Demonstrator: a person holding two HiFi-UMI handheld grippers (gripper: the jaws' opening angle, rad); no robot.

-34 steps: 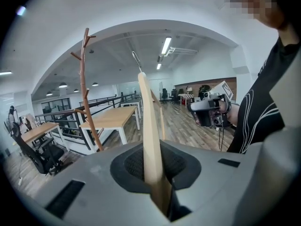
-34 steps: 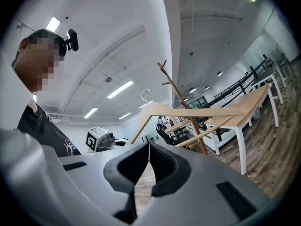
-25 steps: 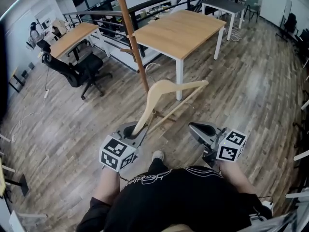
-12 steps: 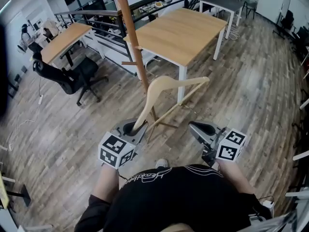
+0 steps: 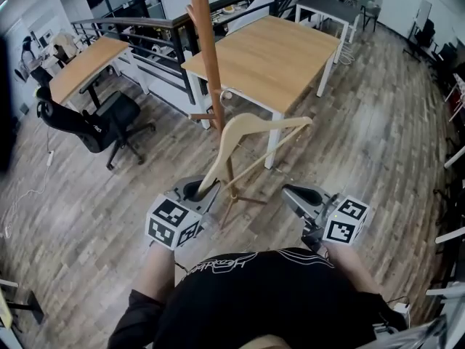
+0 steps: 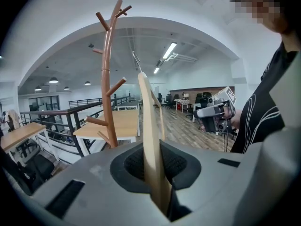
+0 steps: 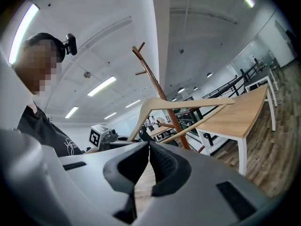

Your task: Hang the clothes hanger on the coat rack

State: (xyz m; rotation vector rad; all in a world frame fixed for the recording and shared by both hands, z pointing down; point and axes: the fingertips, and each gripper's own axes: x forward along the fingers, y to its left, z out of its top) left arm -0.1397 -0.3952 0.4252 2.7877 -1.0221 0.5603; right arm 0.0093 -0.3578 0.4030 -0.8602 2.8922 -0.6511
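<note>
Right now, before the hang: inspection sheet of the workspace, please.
Surface: wood plank floor; no worktop in use.
Job's things: wooden clothes hanger held up, not yet on the coat rack just ahead.
Clutter: nothing seen.
Grippers: left gripper jaws shut on the clothes hanger's arm; right gripper jaws together, empty.
Cables: a thin pale cable lies on the floor, far left.
Surroundings: wood-top table, black office chair, black railing.
</note>
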